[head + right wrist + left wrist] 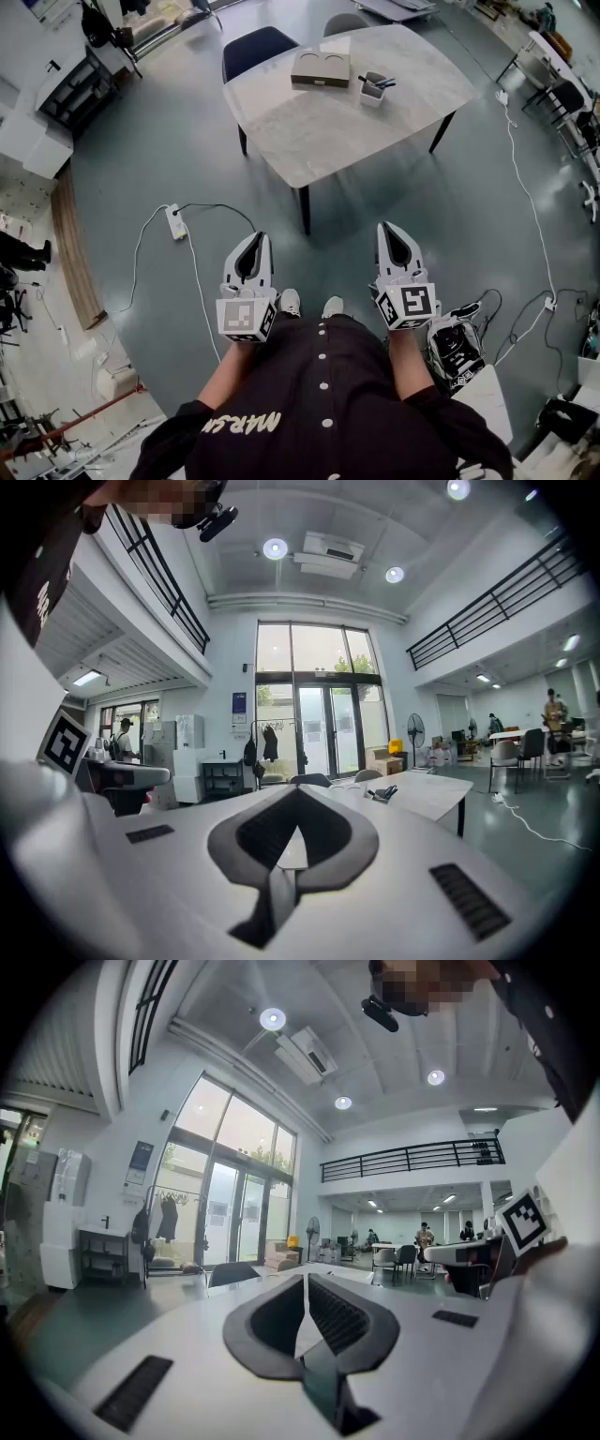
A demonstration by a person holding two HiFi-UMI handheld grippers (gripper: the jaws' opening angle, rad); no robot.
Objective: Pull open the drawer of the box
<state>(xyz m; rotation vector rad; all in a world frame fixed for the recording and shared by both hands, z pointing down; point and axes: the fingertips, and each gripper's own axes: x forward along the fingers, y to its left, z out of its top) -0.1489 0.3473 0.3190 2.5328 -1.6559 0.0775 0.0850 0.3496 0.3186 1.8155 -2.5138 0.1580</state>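
Approach step: my left tongs & right tongs pressed together, empty, well apart from box on worktop. Next, I reckon: walk up, spread one, grab drawer.

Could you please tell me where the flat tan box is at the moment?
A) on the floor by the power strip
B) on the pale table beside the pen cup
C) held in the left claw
B: the flat tan box lies on the pale marble-patterned table, next to the small white pen cup.
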